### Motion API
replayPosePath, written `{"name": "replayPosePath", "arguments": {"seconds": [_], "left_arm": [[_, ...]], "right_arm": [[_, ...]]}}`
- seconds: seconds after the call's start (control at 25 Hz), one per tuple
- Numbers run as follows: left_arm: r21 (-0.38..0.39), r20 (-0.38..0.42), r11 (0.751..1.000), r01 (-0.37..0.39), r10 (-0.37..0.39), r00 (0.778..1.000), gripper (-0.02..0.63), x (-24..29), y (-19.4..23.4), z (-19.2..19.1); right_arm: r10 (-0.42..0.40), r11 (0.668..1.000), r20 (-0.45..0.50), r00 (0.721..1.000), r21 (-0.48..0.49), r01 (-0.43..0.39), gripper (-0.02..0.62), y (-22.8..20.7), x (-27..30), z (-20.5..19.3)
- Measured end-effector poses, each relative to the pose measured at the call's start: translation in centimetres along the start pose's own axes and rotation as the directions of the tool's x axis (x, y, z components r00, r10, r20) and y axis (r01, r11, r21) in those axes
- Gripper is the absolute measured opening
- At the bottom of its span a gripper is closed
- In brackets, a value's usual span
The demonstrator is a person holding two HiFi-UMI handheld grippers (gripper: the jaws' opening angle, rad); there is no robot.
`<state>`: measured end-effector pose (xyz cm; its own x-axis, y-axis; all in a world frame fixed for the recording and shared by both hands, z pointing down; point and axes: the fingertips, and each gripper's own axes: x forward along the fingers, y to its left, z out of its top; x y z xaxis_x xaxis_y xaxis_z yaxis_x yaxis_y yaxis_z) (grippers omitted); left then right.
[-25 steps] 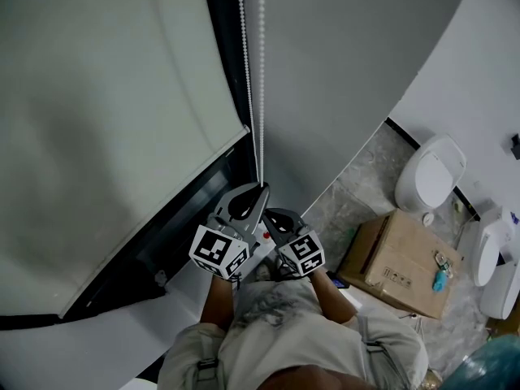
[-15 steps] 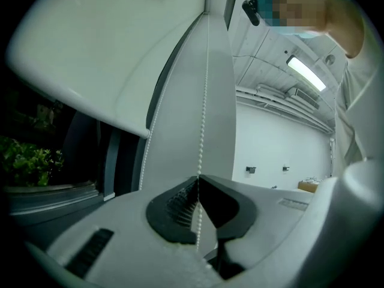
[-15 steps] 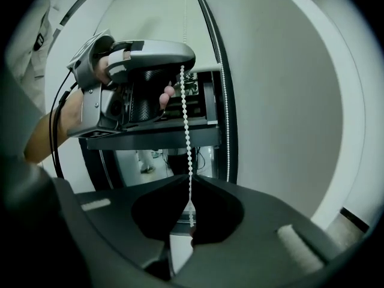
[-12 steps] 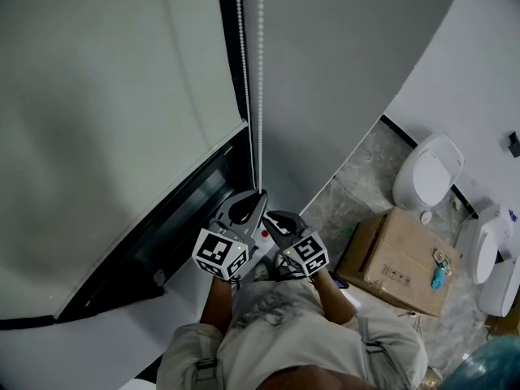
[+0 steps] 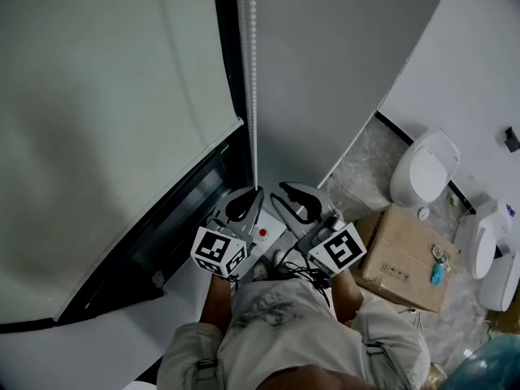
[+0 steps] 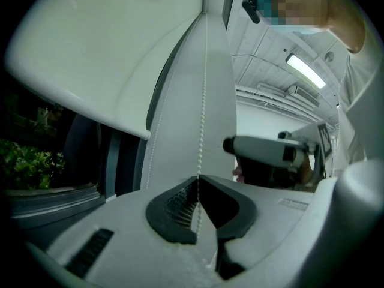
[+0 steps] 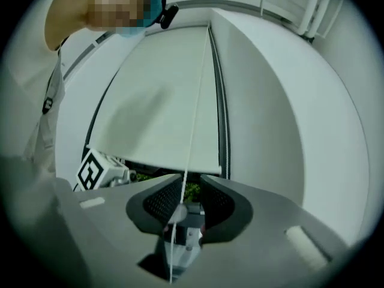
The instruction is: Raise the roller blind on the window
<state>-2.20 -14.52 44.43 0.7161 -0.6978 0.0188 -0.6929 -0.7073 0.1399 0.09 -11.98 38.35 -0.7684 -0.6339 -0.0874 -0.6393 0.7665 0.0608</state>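
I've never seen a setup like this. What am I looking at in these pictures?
A person holds a handheld gripper in each hand. One picture looks down from a head camera; the other two look along each gripper's jaws. The left gripper is shut on the bead chain of a roller blind that partly covers a window. The right gripper has just been opening its jaws; the chain runs between them, not pinched. On the floor are a cardboard box and a toilet.
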Motion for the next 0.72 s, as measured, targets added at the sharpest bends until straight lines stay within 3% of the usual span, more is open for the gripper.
{"name": "replayPosePath", "arguments": {"seconds": [0.28,0.6,0.72], "left_arm": [[0.004,0.005,1.0,-0.005,0.005,1.0,0.018,-0.2,-0.1,0.0],[0.005,0.008,1.0,-0.005,0.005,1.0,0.018,-0.1,0.0,0.1],[0.006,0.012,1.0,-0.004,0.004,1.0,0.018,-0.2,0.1,0.2]], "right_arm": [[0.068,0.994,0.157,0.985,-0.096,-0.053,0.114,0.5,2.9,9.4],[0.092,0.991,0.203,0.975,-0.114,-0.07,0.118,-0.2,6.0,13.3],[0.085,0.993,0.21,0.974,-0.098,-0.066,0.034,-0.5,6.4,13.7]]}}
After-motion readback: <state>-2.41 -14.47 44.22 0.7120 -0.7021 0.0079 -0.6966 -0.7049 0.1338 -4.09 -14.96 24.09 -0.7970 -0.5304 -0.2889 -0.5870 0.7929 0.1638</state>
